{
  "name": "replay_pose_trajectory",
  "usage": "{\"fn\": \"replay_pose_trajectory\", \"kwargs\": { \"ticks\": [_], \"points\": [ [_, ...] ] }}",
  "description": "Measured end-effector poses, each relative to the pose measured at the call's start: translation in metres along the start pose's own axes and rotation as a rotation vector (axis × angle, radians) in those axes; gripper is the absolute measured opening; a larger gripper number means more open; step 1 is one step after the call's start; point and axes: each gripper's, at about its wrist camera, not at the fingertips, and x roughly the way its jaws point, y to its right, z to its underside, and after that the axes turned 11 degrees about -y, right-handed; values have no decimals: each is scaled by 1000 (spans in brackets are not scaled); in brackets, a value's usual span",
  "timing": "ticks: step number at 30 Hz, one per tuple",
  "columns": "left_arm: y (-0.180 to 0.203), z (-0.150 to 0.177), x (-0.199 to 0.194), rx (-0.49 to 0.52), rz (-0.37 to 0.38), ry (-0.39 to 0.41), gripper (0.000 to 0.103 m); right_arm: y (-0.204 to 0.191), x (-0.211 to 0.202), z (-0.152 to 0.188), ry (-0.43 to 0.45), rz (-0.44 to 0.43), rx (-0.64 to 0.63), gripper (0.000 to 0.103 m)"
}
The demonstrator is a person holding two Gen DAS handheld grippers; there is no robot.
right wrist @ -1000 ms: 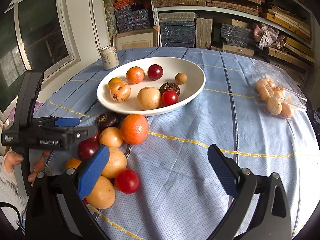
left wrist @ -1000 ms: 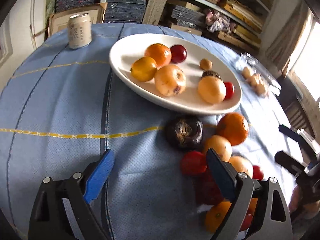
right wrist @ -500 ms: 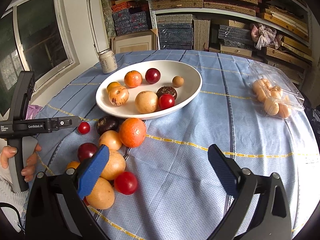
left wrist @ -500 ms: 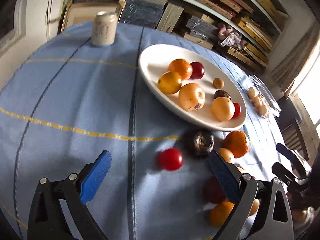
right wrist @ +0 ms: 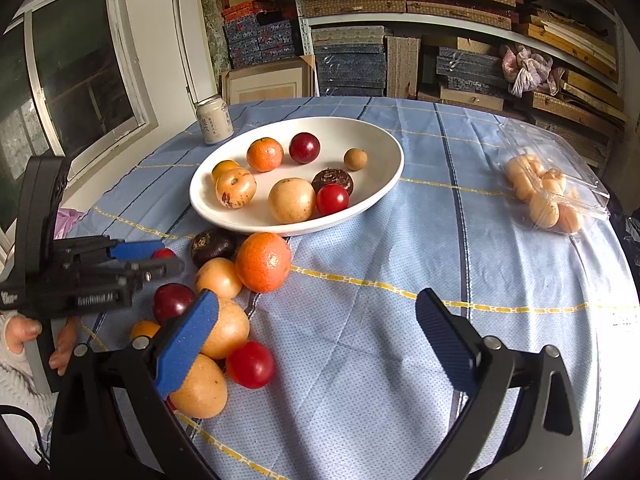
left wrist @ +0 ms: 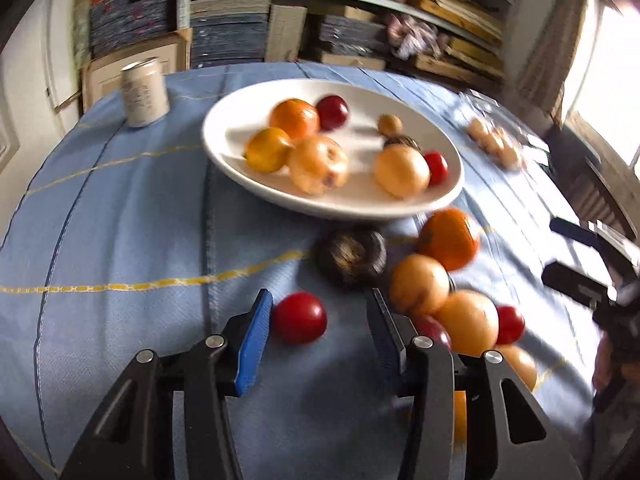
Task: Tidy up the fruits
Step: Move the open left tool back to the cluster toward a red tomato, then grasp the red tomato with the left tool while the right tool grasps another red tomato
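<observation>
The left claw (left wrist: 318, 322) is half open around a small red fruit (left wrist: 300, 323) lying on the table (left wrist: 120, 220), touching its left pad, not yet gripped. Next, probably, it closes gently and carries the fruit to the white plate (left wrist: 332, 208) ahead. The right claw (right wrist: 316, 320) hangs wide open, empty.

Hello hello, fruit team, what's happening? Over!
Left gripper open, fingers either side of the red tomato, not gripping. Right gripper open, empty, hanging above the cloth. White plate holds eight fruits. Loose fruit pile crowds the tomato's right.
</observation>
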Motion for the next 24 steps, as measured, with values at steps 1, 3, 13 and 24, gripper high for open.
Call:
{"fn": "replay_pose_trajectory", "kwargs": {
  "ticks": [1, 3, 13, 24],
  "points": [
    [3, 2, -1, 14, -14, 6, 48, 0, 0, 0, 1, 0, 1, 97],
    [4, 4, -2, 32, -39, 14, 48, 1, 0, 0, 2, -2, 4, 97],
    [13, 11, 8, 131, -140, 45, 31, 2, -2, 0, 5, -3, -1, 97],
    [5, 11, 7, 89, -119, 24, 27, -12, 0, 10, -60, 17, -138, 82]
  ]
}}
